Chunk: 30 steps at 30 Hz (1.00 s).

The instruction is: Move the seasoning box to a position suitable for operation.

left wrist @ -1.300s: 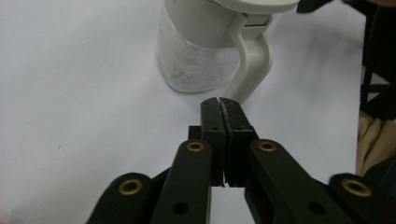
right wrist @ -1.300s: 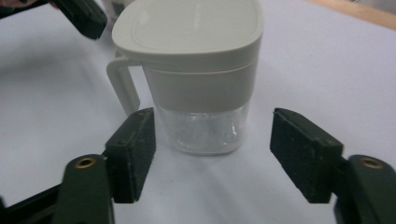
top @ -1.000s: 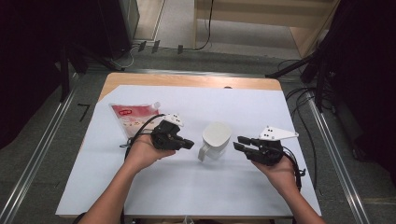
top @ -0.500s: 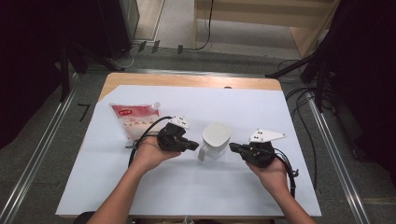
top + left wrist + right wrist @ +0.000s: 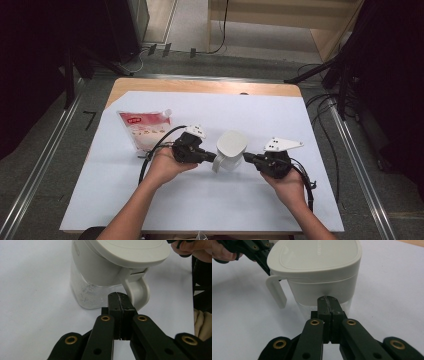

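A white jug point(image 5: 231, 146) with a flat lid and a clear lower body stands mid-table on the white sheet point(image 5: 200, 205). My left gripper point(image 5: 212, 159) is shut with nothing between its pads. In the left gripper view its tips point(image 5: 120, 296) sit just beside the jug's point(image 5: 100, 270) looped handle point(image 5: 141, 290); contact is unclear. My right gripper point(image 5: 246, 157) is shut too, also with nothing between its pads. Its tips point(image 5: 327, 300) point at the jug's point(image 5: 317, 262) wall opposite the handle point(image 5: 275, 291), very close to it.
A clear pouch with a red label point(image 5: 145, 127) lies at the left rear of the sheet. The wooden table edge point(image 5: 200, 86) shows beyond the sheet. Cables loop from both grippers, one by the left wrist point(image 5: 150, 160). Metal rails run along both sides of the table.
The right gripper's jaws have closed, and it has edged left up to the jug. The left gripper has crept slightly toward the handle. The jug has stayed put.
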{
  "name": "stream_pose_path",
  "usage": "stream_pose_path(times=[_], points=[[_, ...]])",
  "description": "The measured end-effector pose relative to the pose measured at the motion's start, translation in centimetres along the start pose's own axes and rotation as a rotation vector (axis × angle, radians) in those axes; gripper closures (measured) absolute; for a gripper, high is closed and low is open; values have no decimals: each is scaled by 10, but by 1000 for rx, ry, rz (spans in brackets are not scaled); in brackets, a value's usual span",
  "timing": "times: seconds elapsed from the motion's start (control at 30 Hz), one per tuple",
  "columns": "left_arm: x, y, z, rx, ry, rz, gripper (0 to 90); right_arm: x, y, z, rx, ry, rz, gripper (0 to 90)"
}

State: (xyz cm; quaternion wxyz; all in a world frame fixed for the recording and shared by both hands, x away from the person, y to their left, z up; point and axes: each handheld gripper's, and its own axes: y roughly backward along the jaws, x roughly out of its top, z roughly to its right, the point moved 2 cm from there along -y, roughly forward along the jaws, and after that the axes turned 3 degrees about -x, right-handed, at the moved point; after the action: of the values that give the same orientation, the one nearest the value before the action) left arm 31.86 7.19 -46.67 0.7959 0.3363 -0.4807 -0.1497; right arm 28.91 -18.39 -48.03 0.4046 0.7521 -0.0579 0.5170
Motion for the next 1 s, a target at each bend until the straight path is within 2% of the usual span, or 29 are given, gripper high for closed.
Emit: stream_pose_path(times=[0.13, 0.2, 0.47, 0.5, 0.63, 0.67, 0.73, 0.8, 1.0], points=[[0, -2, 2, -9, 0, -2, 900, 1, -1, 2, -8, -10, 5, 900], [0, -3, 4, 0, -3, -9, 900, 1, -3, 4, -16, -20, 0, 900], [2, -5, 8, -2, 11, 4, 900, 3, -11, 10, -36, -32, -9, 900], [2, -6, 9, -10, 9, 19, 900, 4, -14, 12, -39, -40, -11, 900], [3, -7, 11, -10, 16, 17, 900, 6, -17, 14, -46, -47, -14, 900], [4, -8, 11, -20, 22, 21, 900, 7, -18, 14, -46, -47, -13, 900], [5, -9, 12, -14, 35, 18, 900, 9, -20, 15, -46, -46, -19, 900], [6, -12, 12, -19, 42, 25, 900, 14, -23, 18, -33, -70, -38, 900], [9, -18, 15, -25, 24, 18, 900, 18, -27, 21, -13, -103, -29, 900]])
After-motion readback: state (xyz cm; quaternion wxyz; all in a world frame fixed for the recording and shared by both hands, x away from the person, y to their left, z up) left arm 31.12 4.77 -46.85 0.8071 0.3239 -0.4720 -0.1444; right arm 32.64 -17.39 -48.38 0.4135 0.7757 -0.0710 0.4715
